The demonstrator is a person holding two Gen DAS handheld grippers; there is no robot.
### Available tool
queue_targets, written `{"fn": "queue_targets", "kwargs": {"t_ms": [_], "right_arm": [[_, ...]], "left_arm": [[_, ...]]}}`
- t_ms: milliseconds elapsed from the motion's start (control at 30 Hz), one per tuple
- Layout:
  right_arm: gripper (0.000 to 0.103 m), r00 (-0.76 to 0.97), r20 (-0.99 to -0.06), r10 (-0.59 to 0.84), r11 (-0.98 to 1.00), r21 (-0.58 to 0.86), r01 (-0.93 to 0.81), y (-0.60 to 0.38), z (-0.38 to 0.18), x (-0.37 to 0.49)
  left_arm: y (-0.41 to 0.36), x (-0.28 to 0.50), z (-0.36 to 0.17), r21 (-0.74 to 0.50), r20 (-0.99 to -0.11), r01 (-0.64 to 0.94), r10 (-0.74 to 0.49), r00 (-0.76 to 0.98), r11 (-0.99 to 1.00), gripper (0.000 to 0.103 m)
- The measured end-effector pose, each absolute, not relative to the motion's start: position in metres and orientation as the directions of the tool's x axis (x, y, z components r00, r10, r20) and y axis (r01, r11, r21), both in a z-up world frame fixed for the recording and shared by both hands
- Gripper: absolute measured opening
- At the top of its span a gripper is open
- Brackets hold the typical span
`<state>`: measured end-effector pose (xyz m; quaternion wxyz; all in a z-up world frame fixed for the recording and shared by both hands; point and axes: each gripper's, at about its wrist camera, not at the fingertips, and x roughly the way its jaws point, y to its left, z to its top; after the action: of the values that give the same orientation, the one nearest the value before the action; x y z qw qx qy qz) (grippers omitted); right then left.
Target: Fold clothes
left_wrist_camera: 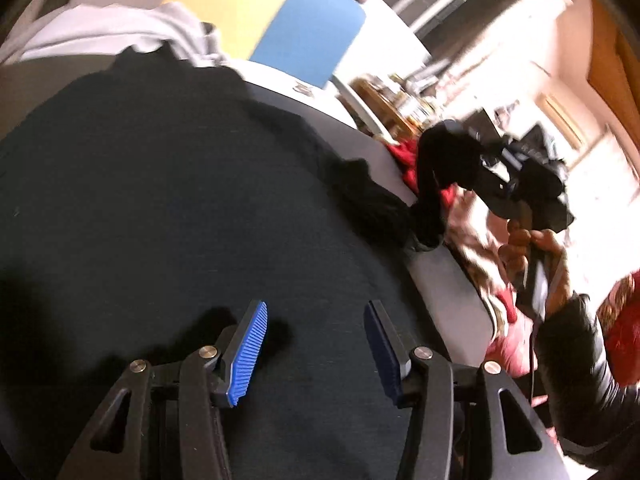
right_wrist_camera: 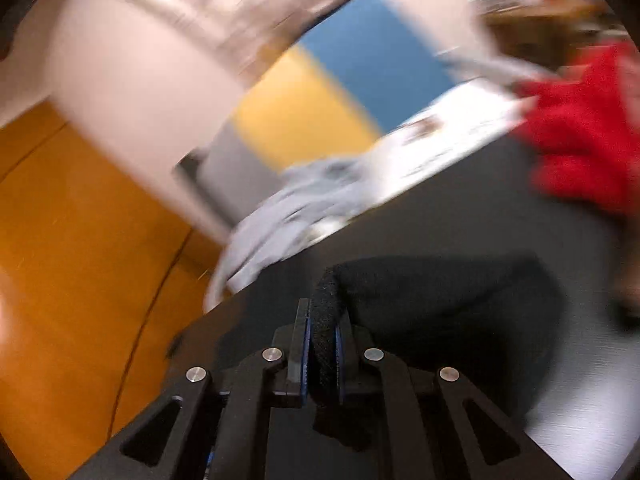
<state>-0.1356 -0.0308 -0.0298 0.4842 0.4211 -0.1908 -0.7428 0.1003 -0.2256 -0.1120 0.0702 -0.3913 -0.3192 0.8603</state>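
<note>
1. The black garment lies spread across most of the grey table, with one end, probably a sleeve, lifted off its right edge. That makes this the start of a fold. Judged from the layout, the sleeve has to travel inward over the body of the cloth.

2. The grey table is crowded at its edges: a pale garment bunches at the far end, and a red garment sits beyond the black one. Keep the fold clear of both so nothing gets dragged along.

3. The right gripper has its jaws clamped on a thick roll of the black cloth. In the left wrist view the cloth hangs from it in a rope, off to the right of the table. Carry it high enough that the hanging part clears the table, then lay it flat instead of dropping it in a twist.

4. The left gripper hovers over the middle of the spread cloth, jaws apart with nothing between them. It would serve well pressed down near the intended crease, pinning the body so the pull does not shift the whole garment.

5. The right wrist view is badly smeared, so the exact hold point on the cloth cannot be told.
</note>
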Motion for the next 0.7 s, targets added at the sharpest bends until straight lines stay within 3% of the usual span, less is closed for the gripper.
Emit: {"fn": "queue_targets", "kwargs": {"t_ms": [67,133,200,233,433,500,600,700], "right_arm": [[0.015,-0.041,-0.432,-0.901,-0.356,0.681,0.639,-0.088,-0.029,-0.107],[0.031,0.051,-0.421,-0.906,-0.273,0.671,0.689,-0.134,-0.031,-0.086],[0.073,0.056,-0.388,-0.92,-0.259,0.708,0.657,-0.138,-0.044,-0.072],[0.077,0.051,-0.388,-0.92,-0.265,0.716,0.646,-0.126,-0.05,-0.063],[0.077,0.006,-0.534,-0.845,-0.423,0.677,0.603,-0.055,-0.115,-0.013],[0.077,-0.019,-0.58,-0.814,-0.481,0.657,0.581,-0.04,-0.139,-0.014],[0.076,-0.075,-0.51,-0.857,-0.453,0.673,0.585,-0.026,-0.154,-0.018],[0.079,-0.102,-0.515,-0.851,-0.453,0.622,0.638,-0.03,-0.154,-0.011]], "left_arm": [[-0.241,0.107,-0.113,-0.626,-0.615,0.159,0.358,-0.702,-0.763,0.052],[-0.258,0.115,-0.112,-0.636,-0.603,0.187,0.331,-0.726,-0.749,0.052],[-0.272,0.119,-0.109,-0.642,-0.59,0.197,0.312,-0.745,-0.741,0.053],[-0.278,0.12,-0.108,-0.644,-0.585,0.202,0.304,-0.752,-0.738,0.054],[-0.289,0.102,-0.106,-0.596,-0.614,0.23,0.252,-0.748,-0.77,0.055],[-0.284,0.097,-0.097,-0.492,-0.646,0.241,0.165,-0.745,-0.837,0.055],[-0.26,0.094,-0.08,-0.328,-0.658,0.172,0.094,-0.747,-0.929,0.056],[-0.228,0.088,-0.071,-0.161,-0.676,0.071,0.058,-0.734,-0.984,0.056]]}}
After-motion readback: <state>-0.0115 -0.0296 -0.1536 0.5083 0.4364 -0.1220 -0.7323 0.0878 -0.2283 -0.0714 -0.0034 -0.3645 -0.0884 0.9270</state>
